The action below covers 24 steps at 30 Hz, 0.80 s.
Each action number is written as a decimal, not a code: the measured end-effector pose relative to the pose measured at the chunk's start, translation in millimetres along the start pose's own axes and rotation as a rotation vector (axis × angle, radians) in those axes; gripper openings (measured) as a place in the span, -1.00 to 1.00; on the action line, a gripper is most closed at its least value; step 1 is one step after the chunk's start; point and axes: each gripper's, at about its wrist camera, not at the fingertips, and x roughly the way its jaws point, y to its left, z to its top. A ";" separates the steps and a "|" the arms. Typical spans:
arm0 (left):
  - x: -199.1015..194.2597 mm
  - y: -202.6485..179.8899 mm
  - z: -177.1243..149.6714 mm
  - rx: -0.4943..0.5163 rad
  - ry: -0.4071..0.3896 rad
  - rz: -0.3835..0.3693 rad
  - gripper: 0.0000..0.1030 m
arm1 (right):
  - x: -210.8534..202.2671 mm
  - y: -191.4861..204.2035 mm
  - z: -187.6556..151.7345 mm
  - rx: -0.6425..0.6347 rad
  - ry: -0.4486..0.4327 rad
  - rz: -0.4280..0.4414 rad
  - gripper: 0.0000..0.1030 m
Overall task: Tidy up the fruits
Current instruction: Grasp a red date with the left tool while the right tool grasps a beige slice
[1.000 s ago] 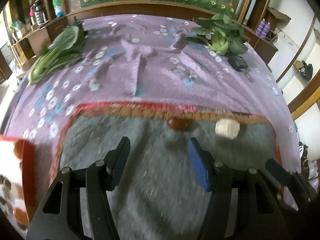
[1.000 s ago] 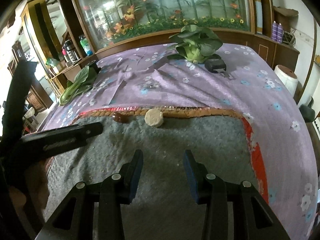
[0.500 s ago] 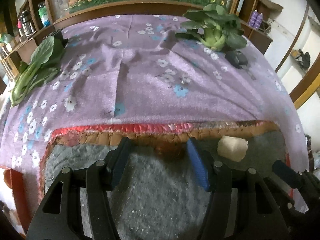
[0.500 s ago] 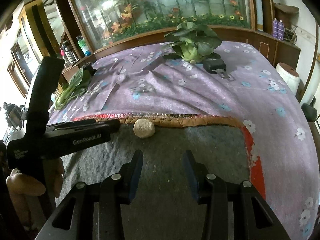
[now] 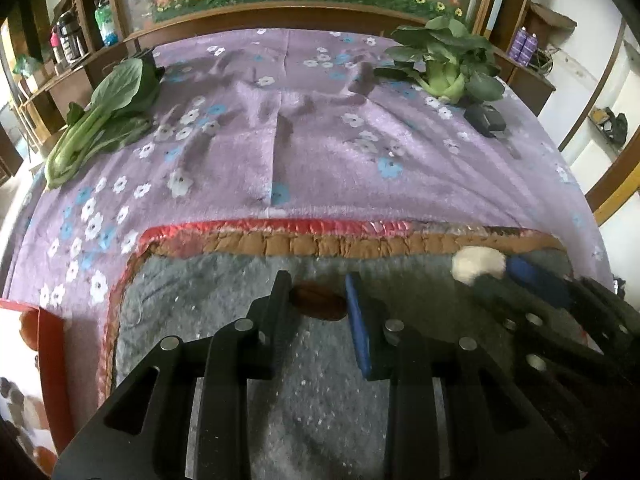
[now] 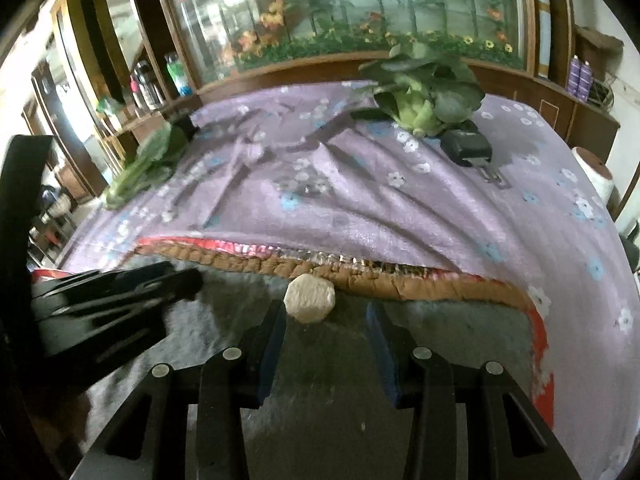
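Now both grippers have closed in on the 2 small items at the far edge of the grey mat (image 5: 224, 364). The left gripper (image 5: 318, 300), well short of it 1 second ago, brackets the brown fruit (image 5: 319, 303), fingers close on either side, though firm contact cannot be told. The right gripper (image 6: 326, 330) has come up to the pale peeled piece (image 6: 309, 298), which lies just ahead of its wide-open fingers. Likely both pickups are imminent; neither item is lifted yet.
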 end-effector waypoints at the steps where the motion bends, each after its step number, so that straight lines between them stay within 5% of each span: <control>1: -1.4 0.8 -0.5 -0.004 0.000 -0.005 -0.49 | 3.9 0.7 1.6 0.001 -0.003 0.025 -0.21; 4: -8.7 4.9 -3.5 -0.017 -0.002 -0.016 -0.49 | 6.1 7.9 1.0 -0.022 -0.011 0.031 -0.39; 7: -14.4 6.5 -7.9 -0.014 0.000 -0.009 -0.49 | -0.5 21.9 -4.2 -0.090 -0.014 -0.005 -0.40; 24: -71.1 10.3 -62.9 0.013 -0.054 0.030 -0.49 | -77.4 46.4 -61.3 -0.016 -0.089 0.056 -0.40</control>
